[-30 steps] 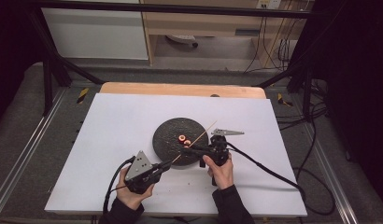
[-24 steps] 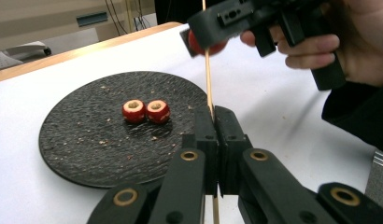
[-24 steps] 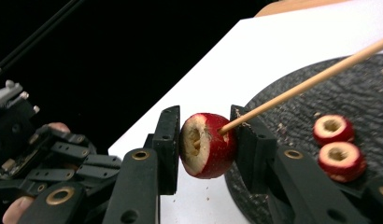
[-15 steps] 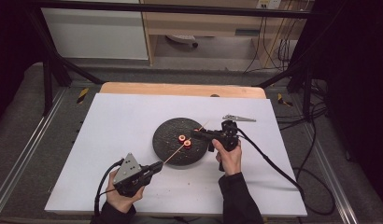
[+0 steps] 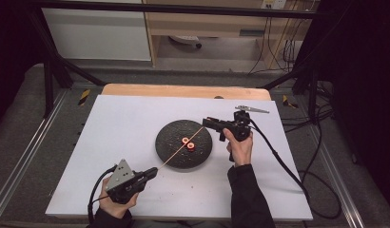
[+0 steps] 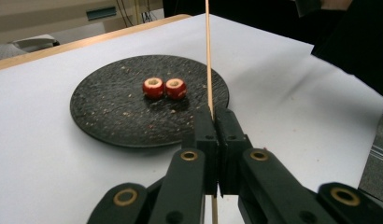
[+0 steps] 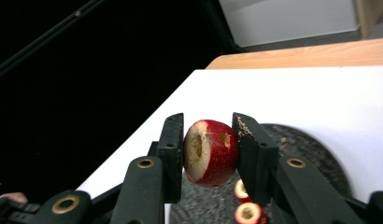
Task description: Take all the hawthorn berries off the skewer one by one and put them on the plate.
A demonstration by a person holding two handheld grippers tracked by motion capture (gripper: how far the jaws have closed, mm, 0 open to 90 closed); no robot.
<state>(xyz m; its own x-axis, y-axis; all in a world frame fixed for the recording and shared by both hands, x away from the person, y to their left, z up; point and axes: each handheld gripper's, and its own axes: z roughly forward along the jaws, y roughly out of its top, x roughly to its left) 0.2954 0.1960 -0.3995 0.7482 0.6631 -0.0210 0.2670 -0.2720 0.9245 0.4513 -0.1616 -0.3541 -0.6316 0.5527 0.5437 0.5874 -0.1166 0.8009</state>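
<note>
Threading looks barely begun — the left gripper pinches the skewer, the right gripper clamps a cored red fruit, seemingly at its tip, two more fruits waiting on the dark plate.

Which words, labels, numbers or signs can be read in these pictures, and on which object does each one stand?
None can be read. The black plate, the hawthorn fruits, the wooden skewer, the white table cover and both grippers' jaws carry no print. In the high view, the yellow-and-black tape marks on the floor are stripes only, without letters.
</note>
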